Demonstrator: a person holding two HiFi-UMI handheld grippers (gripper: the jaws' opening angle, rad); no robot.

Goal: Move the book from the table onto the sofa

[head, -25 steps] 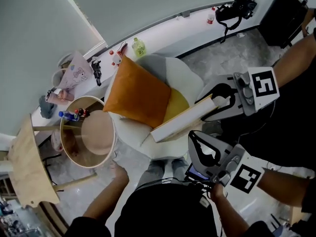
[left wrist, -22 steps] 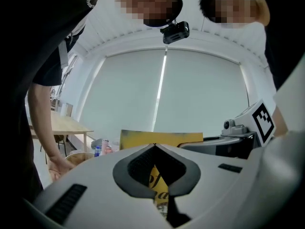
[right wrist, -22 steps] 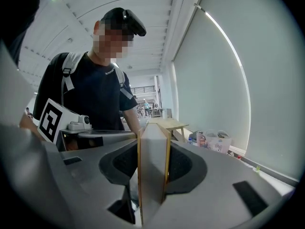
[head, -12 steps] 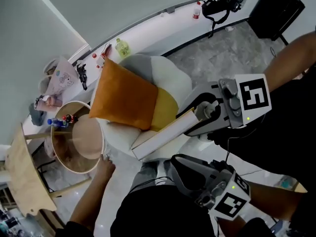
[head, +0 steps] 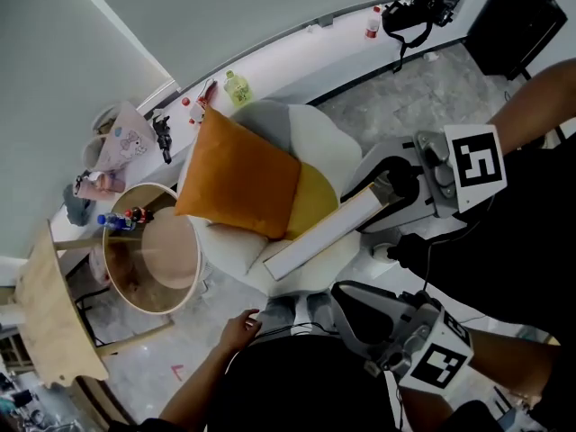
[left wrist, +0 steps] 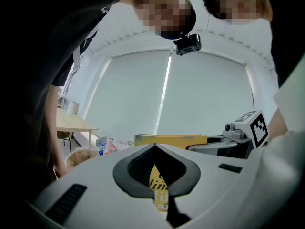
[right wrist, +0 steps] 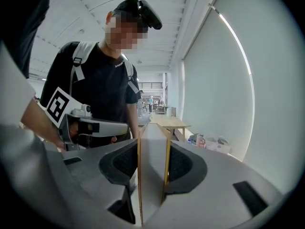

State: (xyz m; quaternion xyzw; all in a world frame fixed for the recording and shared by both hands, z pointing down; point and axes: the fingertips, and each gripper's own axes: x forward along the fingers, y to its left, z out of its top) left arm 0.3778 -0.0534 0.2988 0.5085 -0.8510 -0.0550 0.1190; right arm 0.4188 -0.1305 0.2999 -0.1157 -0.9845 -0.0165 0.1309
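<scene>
The book [head: 326, 235], with a yellow cover and white page edges, hangs level over the front edge of the pale round sofa [head: 315, 142], its far end by the yellow cushion [head: 312, 201]. My right gripper [head: 385, 194] is shut on its near end. In the right gripper view the book [right wrist: 152, 175] stands edge-on between the dark pads [right wrist: 183, 168]. My left gripper [head: 349, 301] hangs below the book, jaws shut, with nothing in its grip. In the left gripper view the book [left wrist: 170, 140] shows beyond the left gripper [left wrist: 155, 149].
An orange cushion [head: 238, 174] leans on the sofa back. A round wooden side table [head: 121, 268] with small bottles stands to the sofa's left, and a wooden table [head: 45, 318] beyond it. A bare hand [head: 241, 328] hovers near the floor. A black bag [head: 423, 7] lies on the ledge.
The book stays in the right gripper and has shifted slightly. The left gripper has dropped lower, away from the book. The bare hand has moved to the right.
</scene>
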